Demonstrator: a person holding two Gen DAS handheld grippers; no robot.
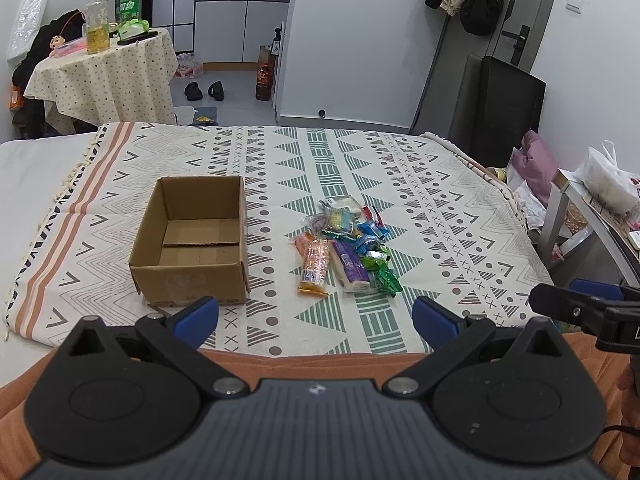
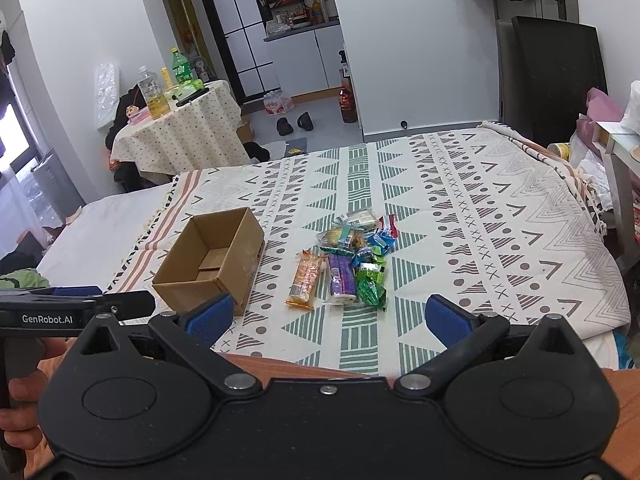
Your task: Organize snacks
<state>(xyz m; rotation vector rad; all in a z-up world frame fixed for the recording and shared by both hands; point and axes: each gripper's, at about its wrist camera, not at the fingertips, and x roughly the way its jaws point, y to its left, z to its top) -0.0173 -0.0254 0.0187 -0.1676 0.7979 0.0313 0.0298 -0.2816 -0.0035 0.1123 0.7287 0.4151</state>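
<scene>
Snacks (image 1: 347, 247) beyond both wide-spread tongs, beside box (image 1: 192, 240)

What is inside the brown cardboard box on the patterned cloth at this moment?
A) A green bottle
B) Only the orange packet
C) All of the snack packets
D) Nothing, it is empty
D: the cardboard box shows only its bare bottom, while the snack packets all lie in a pile on the patterned cloth beside it, the orange packet among them.

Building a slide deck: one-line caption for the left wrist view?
Open left gripper faces an empty cardboard box beside a pile of snack packets on a patterned cloth.
</scene>
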